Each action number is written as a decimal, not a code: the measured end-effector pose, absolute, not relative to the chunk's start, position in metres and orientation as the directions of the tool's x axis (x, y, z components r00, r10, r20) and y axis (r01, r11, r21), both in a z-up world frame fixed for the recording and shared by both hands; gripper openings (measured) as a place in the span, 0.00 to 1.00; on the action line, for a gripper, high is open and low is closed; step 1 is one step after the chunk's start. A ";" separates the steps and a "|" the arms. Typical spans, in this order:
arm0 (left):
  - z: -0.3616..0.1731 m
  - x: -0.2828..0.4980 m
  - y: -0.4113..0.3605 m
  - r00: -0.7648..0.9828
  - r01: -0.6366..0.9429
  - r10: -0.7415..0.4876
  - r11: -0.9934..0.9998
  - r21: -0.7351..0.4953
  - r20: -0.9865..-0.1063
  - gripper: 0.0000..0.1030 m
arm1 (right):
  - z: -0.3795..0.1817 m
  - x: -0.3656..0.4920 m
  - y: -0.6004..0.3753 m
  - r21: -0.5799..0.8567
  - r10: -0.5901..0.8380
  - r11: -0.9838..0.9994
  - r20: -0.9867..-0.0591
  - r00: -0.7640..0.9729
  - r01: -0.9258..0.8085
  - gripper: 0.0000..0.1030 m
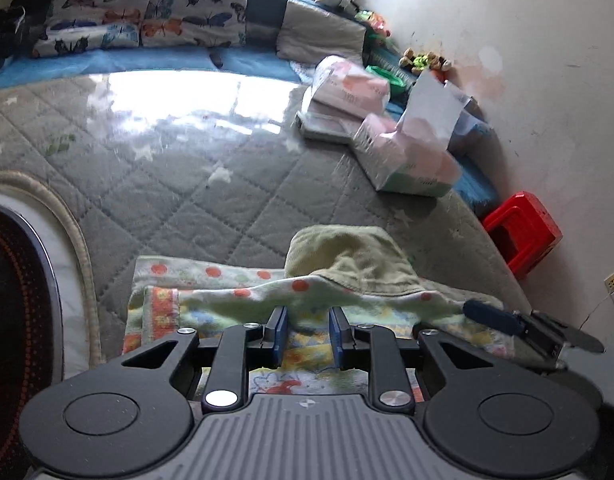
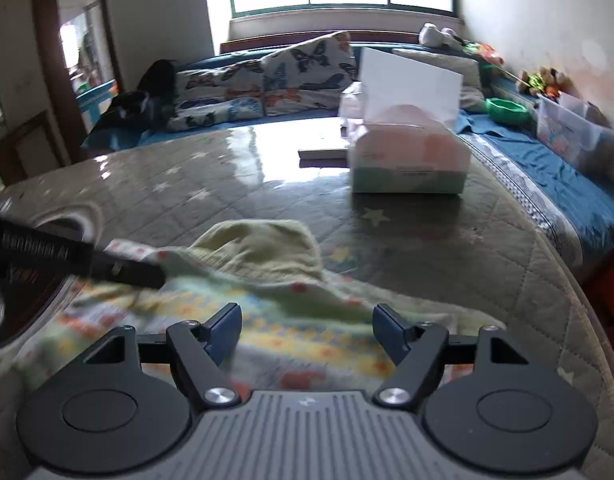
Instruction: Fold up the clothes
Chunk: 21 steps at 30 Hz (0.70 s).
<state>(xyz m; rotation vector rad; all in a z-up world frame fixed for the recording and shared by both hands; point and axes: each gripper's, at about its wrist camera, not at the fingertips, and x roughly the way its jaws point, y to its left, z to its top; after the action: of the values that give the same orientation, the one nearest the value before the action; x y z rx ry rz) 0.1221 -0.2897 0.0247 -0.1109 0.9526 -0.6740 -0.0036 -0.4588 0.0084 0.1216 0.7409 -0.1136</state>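
Currently my left gripper [image 1: 305,336] pinches a raised ridge of the printed cloth [image 1: 235,300]; right gripper [image 2: 307,334] gapes wide, holding nothing, over it. I'd keep the pinch firm and draw the layer flat, edges aligned. Cloth lies on the quilted bed [image 1: 187,184], long axis left-right, green lining [image 1: 347,260] bulging away from me.

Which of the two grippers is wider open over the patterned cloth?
The right gripper: its blue-padded fingers stand far apart above the pale, orange-dotted patterned cloth. The left gripper has its fingers much closer together, with a fold of cloth between them.
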 end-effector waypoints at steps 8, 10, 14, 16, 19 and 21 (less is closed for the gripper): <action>0.022 0.096 -0.304 0.364 0.552 -0.595 0.758 -0.348 -0.717 0.23 | 0.009 -0.029 -0.443 0.024 -0.062 0.994 -0.689 0.722 0.108 0.74; 0.018 0.093 -0.305 0.369 0.555 -0.586 0.761 -0.335 -0.721 0.25 | 0.009 -0.041 -0.440 0.030 -0.052 0.995 -0.693 0.719 0.100 0.74; 0.020 0.090 -0.302 0.379 0.553 -0.583 0.766 -0.329 -0.719 0.25 | 0.009 -0.062 -0.431 0.007 -0.053 0.997 -0.692 0.720 0.079 0.74; 0.024 0.084 -0.299 0.384 0.562 -0.588 0.760 -0.325 -0.712 0.25 | 0.010 -0.070 -0.427 -0.014 -0.063 0.997 -0.685 0.726 0.074 0.75; 0.029 0.068 -0.291 0.401 0.594 -0.595 0.748 -0.297 -0.696 0.25 | 0.008 -0.075 -0.424 -0.020 -0.068 0.997 -0.682 0.729 0.074 0.79; 0.030 0.057 -0.286 0.404 0.610 -0.598 0.740 -0.283 -0.692 0.25 | 0.005 -0.078 -0.424 -0.019 -0.072 0.997 -0.679 0.730 0.080 0.84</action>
<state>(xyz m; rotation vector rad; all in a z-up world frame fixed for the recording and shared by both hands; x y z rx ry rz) 0.0566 -0.2856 0.0298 0.0154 0.8669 -0.7626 -0.0775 -0.4242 0.0049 0.0118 0.7475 -0.0838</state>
